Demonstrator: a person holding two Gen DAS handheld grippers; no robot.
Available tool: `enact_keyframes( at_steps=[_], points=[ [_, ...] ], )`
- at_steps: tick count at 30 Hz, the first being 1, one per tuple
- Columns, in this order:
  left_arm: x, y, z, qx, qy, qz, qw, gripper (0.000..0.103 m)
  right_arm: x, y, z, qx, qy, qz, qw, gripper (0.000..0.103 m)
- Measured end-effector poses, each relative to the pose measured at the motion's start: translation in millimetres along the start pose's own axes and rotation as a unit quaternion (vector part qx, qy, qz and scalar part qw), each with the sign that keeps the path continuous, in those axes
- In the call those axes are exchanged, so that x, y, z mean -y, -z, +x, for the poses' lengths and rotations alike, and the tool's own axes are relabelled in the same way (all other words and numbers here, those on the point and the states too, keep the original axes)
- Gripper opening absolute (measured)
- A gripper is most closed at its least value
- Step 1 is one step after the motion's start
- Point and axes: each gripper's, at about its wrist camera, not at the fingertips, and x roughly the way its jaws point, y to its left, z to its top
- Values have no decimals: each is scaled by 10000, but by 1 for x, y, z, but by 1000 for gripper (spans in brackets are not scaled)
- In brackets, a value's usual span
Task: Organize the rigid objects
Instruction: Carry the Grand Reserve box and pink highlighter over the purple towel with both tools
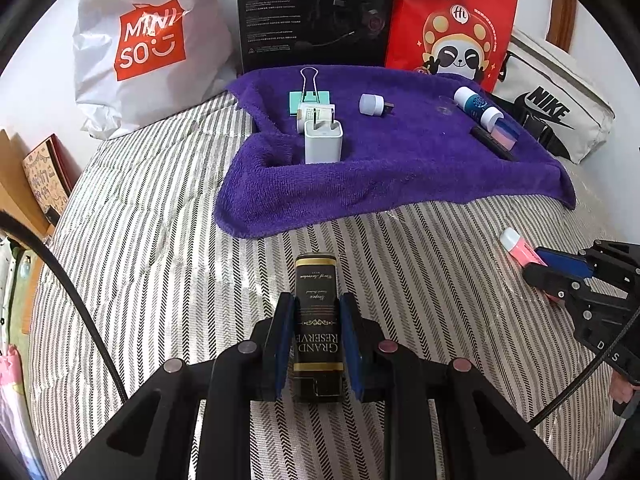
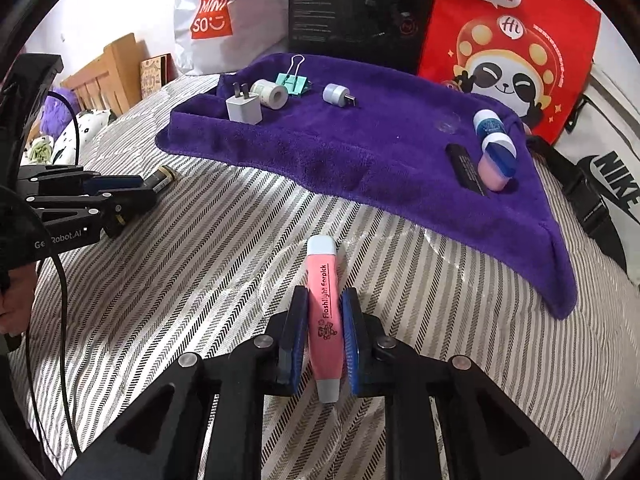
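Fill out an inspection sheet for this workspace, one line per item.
Surface: striped bedspread with a purple towel spread on it.
Job's things: black Grand Reserve box; pink flashlight earpick; on the towel, white charger, binder clip, USB light.
Clutter: nothing seen.
Grippers: left gripper shut on the box; right gripper shut on the earpick.
Cables: black cable beside the left gripper.
Surroundings: Miniso bag, red panda bag, Nike bag.
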Motion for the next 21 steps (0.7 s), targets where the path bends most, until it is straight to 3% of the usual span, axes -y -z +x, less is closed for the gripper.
enact_keyframes(
  at_steps=[9, 21],
  points=[
    [-13, -5, -19, 104, 331, -428, 9985, 22, 7, 0, -11, 5, -262, 275, 9993, 17],
    [-17, -12, -34, 162, 423, -412, 9981, 22, 26, -15, -34, 258, -215, 523, 9981, 17]
  ],
)
